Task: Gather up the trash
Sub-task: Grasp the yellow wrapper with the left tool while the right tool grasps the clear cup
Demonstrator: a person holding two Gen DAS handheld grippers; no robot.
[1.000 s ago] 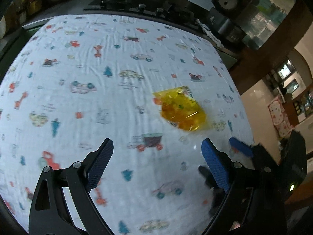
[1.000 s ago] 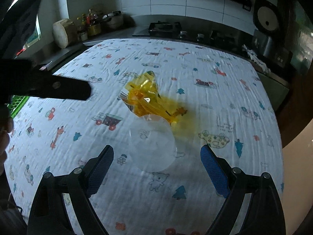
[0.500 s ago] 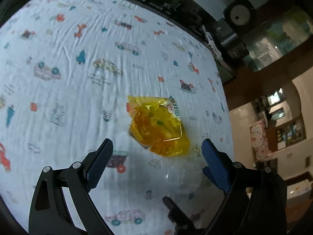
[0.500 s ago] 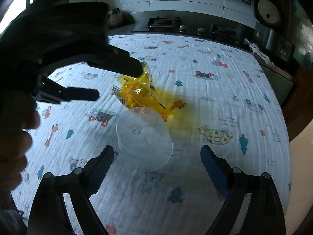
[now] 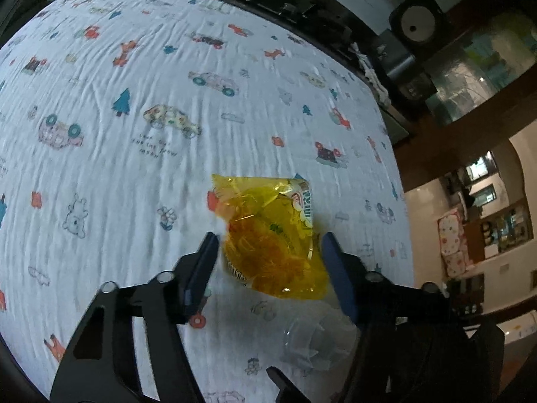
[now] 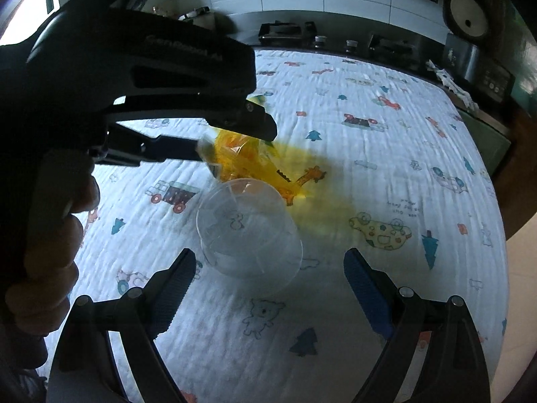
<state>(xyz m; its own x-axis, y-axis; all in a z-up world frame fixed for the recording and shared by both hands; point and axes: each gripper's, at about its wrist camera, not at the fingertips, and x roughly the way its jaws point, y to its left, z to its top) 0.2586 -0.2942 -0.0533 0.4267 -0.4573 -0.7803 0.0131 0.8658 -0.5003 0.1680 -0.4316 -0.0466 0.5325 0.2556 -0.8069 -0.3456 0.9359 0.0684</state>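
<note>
A crumpled yellow plastic wrapper (image 5: 272, 245) lies on the white cartoon-print cloth (image 5: 141, 154). My left gripper (image 5: 270, 268) straddles it, one finger on each side, jaws partly closed but not pressing it. It also shows in the right wrist view (image 6: 241, 154), partly hidden by the left gripper's body (image 6: 141, 77). A clear plastic cup (image 6: 246, 231) lies on its side just in front of the wrapper, also seen in the left wrist view (image 5: 313, 344). My right gripper (image 6: 268, 285) is open and empty, just short of the cup.
A dark counter with a stove (image 6: 288, 32) and appliances (image 5: 416, 30) runs along the cloth's far edge. The table's right edge (image 6: 503, 221) drops to a pale floor. A hand (image 6: 50, 268) holds the left gripper.
My left gripper has moved down and forward over the wrapper, and its fingers have narrowed around it. My right gripper has edged closer to the cup.
</note>
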